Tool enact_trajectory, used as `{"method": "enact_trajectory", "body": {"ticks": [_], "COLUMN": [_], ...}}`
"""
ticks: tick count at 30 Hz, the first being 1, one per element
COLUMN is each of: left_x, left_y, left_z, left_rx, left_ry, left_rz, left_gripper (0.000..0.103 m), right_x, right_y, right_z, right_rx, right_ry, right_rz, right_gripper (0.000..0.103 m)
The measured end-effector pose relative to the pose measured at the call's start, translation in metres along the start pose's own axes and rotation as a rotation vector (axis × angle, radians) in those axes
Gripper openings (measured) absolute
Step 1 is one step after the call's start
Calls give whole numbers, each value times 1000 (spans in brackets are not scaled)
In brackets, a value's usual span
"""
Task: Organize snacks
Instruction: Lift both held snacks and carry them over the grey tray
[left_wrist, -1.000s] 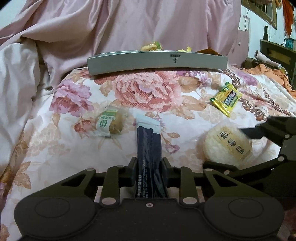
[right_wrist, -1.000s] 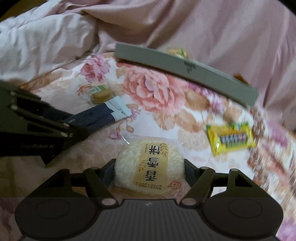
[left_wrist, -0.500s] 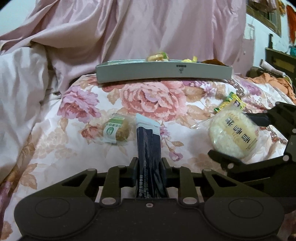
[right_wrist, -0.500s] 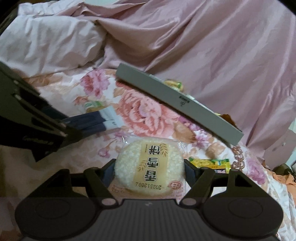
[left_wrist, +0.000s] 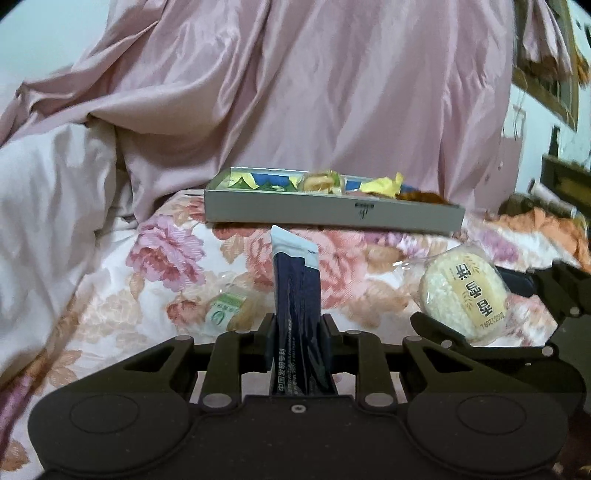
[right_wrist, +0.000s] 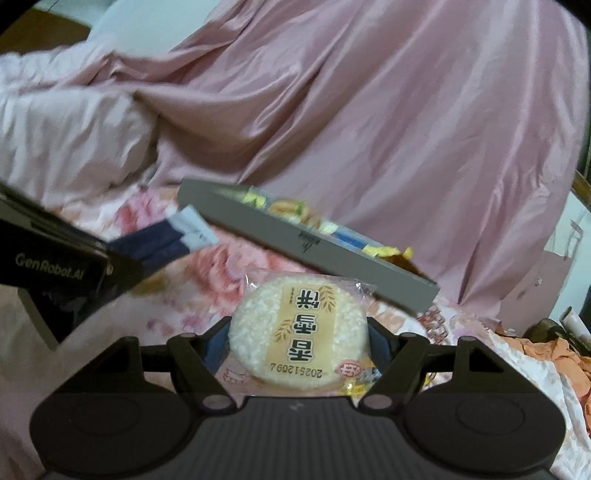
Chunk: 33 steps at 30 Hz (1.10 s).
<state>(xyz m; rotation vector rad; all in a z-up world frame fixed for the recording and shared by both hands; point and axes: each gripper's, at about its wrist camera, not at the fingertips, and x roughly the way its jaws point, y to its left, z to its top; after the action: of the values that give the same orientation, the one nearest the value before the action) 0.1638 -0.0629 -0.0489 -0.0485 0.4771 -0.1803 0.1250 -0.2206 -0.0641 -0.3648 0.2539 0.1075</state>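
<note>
Left hand-held gripper (left_wrist: 296, 325) clamped on navy sachet (left_wrist: 295, 291); right hand-held gripper (right_wrist: 298, 332) on rice cake (right_wrist: 299, 336).

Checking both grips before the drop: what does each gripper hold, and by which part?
Left gripper clamps the dark blue sachet near its lower end. Right gripper pinches the round rice cracker across its sides.
</note>
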Motion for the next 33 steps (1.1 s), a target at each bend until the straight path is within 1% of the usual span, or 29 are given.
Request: {"method": "enact_trajectory", "body": {"ticks": [3,8,14,17,20,25,33], "left_x": [-2,-4,-1,6,19,50,115], "left_y": [-3,-14,-21,-23,-25,-28,-23], "left_z": [14,32,66,87,107,135,156], "left_rx": [-45,-61,-85,-104,-117,-117,-125], "left_ry": [-14,-60,-118,-147,-155,-158,-131], "left_rz": [3,26,67,91,109,130,170], "left_gripper": [26,26,26,26,26,26,26], "right_x": [-3,-7,2,14,30,65,113], "right_y": [-11,-29,-45,-56,-67,-80,-98], "right_z": [8,19,43,53,59,60,54], "right_rx": [16,63,9,17,32,84,209], "right_ry": [-35,-69,-170,-214,-241,-257,-254], "right_rz": [-23,-40,-67,-69,-71,-78,-52], "right_gripper": [78,78,78,78,78,78,78]}}
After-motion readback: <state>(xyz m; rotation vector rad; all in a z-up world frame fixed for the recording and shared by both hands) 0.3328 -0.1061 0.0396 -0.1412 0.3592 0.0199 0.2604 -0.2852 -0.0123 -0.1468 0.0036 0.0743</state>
